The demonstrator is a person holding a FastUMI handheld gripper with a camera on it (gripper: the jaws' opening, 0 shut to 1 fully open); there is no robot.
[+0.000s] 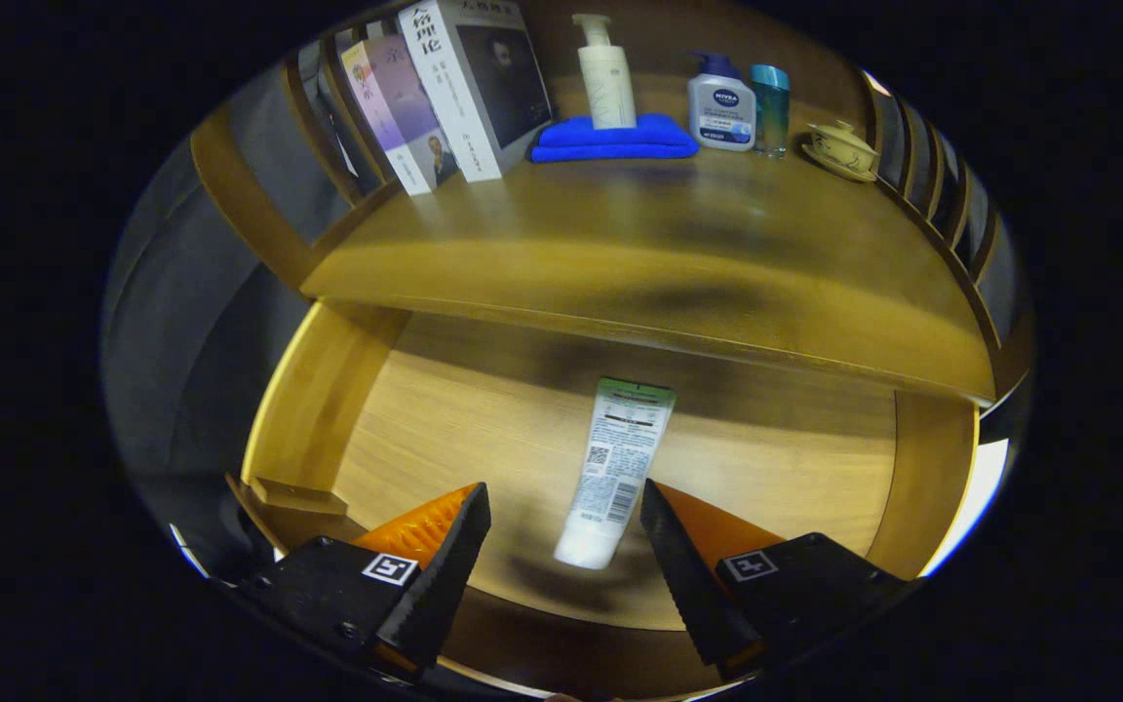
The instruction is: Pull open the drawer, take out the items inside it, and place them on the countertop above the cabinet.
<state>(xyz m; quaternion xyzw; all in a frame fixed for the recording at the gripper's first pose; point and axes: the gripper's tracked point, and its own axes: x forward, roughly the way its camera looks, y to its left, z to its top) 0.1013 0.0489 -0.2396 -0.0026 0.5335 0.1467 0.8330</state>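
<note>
The gripper [564,502] hung released at lower centre, fingers spread either side of a white tube [616,470] lying in the open drawer [445,409] below the countertop [678,253].

the open light-wood drawer [445,409] looks smooth and matt. the brown wooden countertop [678,244] above shines glossy. the gripper [564,505] has wide-apart, ridged black-and-orange plastic fingers [445,546].

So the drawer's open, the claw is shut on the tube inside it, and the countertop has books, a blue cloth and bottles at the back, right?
Not quite. In the gripper view the claw is open: its fingers stand apart on either side of the tube, neither pressing on it. The rest holds: the drawer is open with the tube inside, and the countertop carries books, a blue cloth and bottles at the back.
</note>
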